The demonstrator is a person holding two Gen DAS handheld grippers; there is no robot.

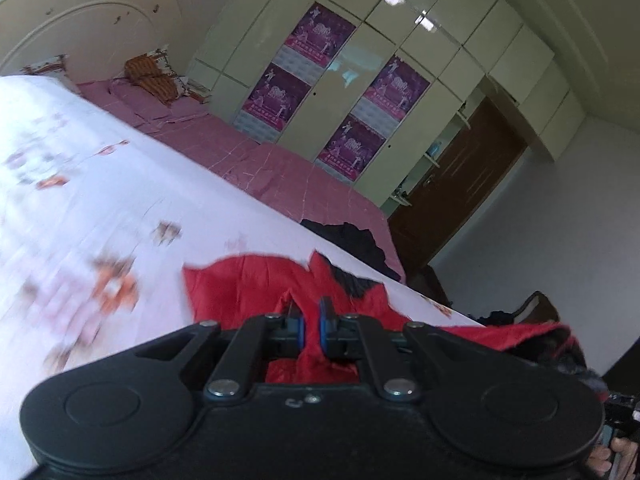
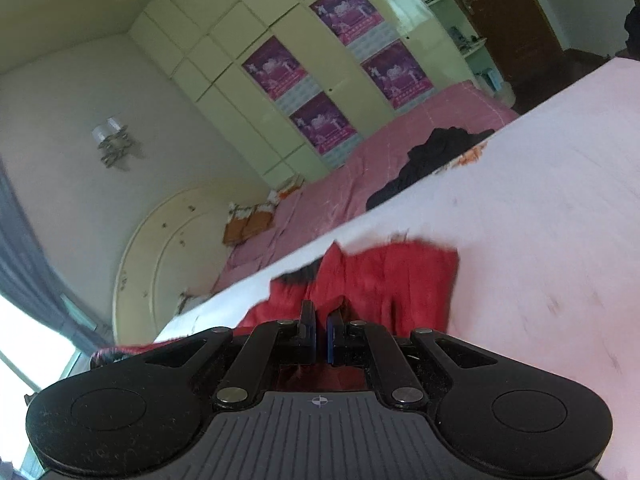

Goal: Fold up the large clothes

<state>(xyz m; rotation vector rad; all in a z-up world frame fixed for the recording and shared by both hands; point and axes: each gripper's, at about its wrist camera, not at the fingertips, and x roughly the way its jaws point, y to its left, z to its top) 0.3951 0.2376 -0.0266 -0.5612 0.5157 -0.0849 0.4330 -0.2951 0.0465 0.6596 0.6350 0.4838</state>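
Left gripper (image 1: 311,320) and right gripper (image 2: 320,330), jaws nearly closed, each pinching a fold of the red garment (image 1: 248,284), which lay bunched just ahead on the white sheet (image 1: 100,184); folding appeared barely begun

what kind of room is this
Most likely a home bedroom. A bed with a pink sheet and a rounded cream headboard fills the near side, pillows lie at its head, and a tall pale green wardrobe with purple posters lines the far wall.
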